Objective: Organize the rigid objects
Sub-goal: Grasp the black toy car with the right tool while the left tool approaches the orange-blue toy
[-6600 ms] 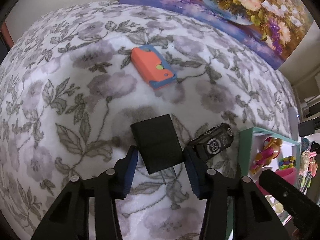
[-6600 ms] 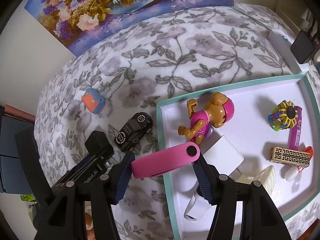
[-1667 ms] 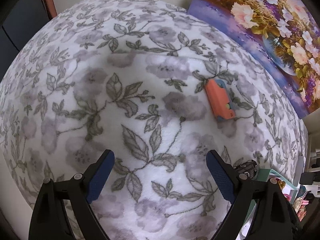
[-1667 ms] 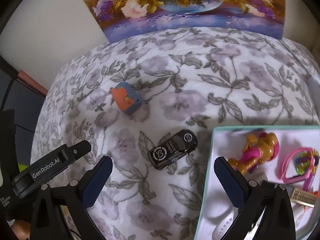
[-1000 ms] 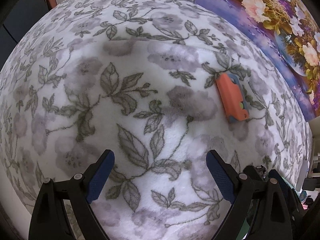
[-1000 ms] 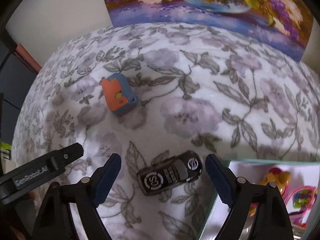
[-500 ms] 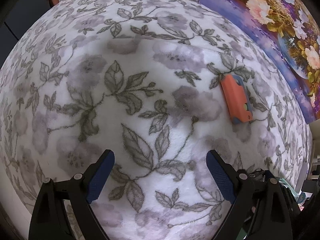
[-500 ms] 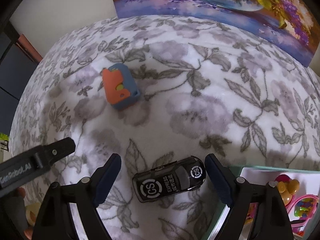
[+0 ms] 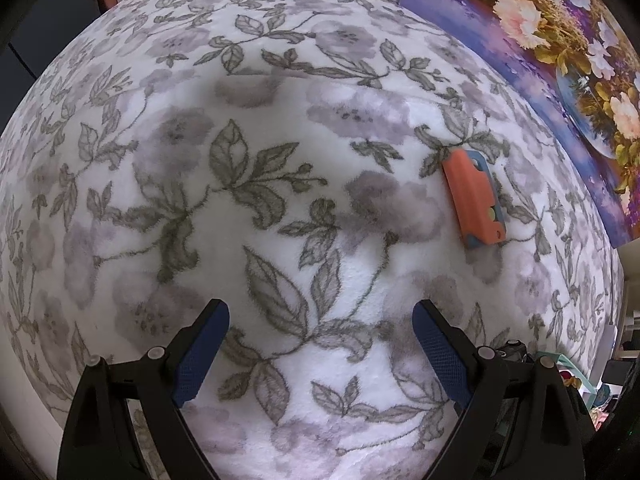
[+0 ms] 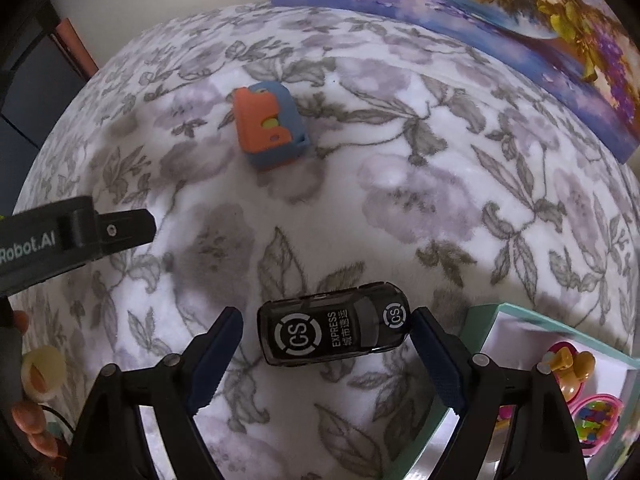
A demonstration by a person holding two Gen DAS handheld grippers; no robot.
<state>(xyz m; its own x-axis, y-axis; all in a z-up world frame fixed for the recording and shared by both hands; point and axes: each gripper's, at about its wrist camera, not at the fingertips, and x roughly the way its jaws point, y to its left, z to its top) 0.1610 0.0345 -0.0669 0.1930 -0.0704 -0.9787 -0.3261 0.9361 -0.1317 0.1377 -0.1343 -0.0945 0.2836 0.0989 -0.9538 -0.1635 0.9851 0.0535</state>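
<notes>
A black toy car (image 10: 334, 326) with white "CS" rings lies crosswise on the flowered blanket (image 10: 400, 184). My right gripper (image 10: 326, 320) hangs over it, open, one blue pad at each end of the car; the right pad is close to the car's nose, the left pad stands apart from it. An orange-and-blue toy block (image 10: 268, 128) rests farther back on the blanket. In the left wrist view my left gripper (image 9: 320, 312) stands open over bare blanket with nothing between its fingers, and the orange-and-blue block (image 9: 476, 200) lies up to the right.
A teal-rimmed white tray (image 10: 532, 316) sits at the lower right with a toy figure (image 10: 568, 364) and a pink toy (image 10: 596, 420) in it. A flower painting (image 10: 480, 8) leans along the back edge. The left gripper's black body (image 10: 80, 232) reaches in from the left.
The right gripper has come closer and lower over the black car and rolled, so the car now lies between its fingertips. The left gripper has stayed still.
</notes>
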